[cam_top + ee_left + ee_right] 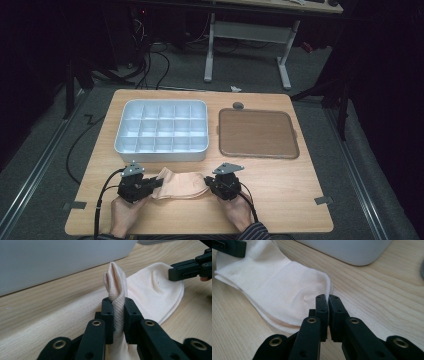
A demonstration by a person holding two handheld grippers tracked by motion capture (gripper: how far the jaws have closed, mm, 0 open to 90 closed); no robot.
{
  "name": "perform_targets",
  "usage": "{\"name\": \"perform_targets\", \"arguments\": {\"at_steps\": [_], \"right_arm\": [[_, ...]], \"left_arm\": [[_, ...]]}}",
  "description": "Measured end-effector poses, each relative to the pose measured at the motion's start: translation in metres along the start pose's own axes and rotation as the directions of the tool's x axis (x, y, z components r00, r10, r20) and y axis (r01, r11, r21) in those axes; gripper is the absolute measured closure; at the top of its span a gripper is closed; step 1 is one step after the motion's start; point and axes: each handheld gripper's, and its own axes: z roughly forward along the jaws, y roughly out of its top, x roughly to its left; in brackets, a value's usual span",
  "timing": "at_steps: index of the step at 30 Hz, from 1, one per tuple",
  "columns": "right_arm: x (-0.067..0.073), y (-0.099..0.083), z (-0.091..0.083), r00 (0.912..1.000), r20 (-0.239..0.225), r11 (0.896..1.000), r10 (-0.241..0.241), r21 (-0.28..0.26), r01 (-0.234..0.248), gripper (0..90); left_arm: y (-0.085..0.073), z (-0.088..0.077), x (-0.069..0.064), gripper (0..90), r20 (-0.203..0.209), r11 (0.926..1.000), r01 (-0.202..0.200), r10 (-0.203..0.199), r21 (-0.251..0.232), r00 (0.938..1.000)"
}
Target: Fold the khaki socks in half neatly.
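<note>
A cream sock [181, 184] lies flat on the wooden table near its front edge, between my two grippers. My left gripper [159, 183] is shut on the sock's left end; in the left gripper view the knit cuff [116, 287] stands bunched up between the pads [108, 315]. My right gripper [208, 184] is shut on the sock's right end, its jaws pinching the thin edge of the fabric [287, 290] in the right gripper view [328, 298]. The other gripper's jaw shows far off in each gripper view.
A white compartment tray [162, 148] with several empty cells stands behind the sock. To its right lies a brown lid-like board [257, 133]. Bare table [280, 195] extends to the right of my right hand.
</note>
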Motion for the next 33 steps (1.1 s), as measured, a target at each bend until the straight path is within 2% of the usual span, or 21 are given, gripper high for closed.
{"name": "perform_targets", "arguments": {"at_steps": [3, 12, 16, 25, 29, 33], "right_arm": [[-0.003, -0.002, -0.007, 1.0, 0.008, 1.0, -0.004, -0.01, 0.004, 87.0], [-0.008, -0.012, -0.029, 0.9981, 0.059, 0.999, -0.019, -0.026, 0.021, 87.0], [-0.012, -0.017, -0.037, 0.9968, 0.078, 0.999, -0.018, -0.037, 0.021, 87.0], [-0.026, -0.026, -0.049, 0.995, 0.099, 0.999, 0.015, -0.052, -0.01, 87.0], [-0.029, -0.028, -0.054, 0.9934, 0.112, 0.998, 0.024, -0.062, -0.018, 87.0], [-0.033, -0.031, -0.056, 0.9922, 0.121, 0.998, 0.028, -0.061, -0.02, 87.0]], "left_arm": [[0.003, 0.002, -0.007, 81.2, -0.021, 0.9992, -0.039, 0.039, 0.01, 0.999], [0.012, 0.013, -0.023, 81.2, 0.003, 0.9979, -0.063, 0.063, -0.015, 0.998], [0.016, 0.021, -0.033, 81.0, 0.002, 0.9956, -0.094, 0.094, -0.006, 0.9956], [0.02, 0.031, -0.041, 81.0, 0.022, 0.995, -0.099, 0.099, -0.013, 0.9948], [0.022, 0.036, -0.046, 80.9, 0.008, 0.9922, -0.124, 0.124, -0.014, 0.9923], [0.024, 0.041, -0.049, 80.9, 0.011, 0.9921, -0.125, 0.125, -0.009, 0.9921]]}}
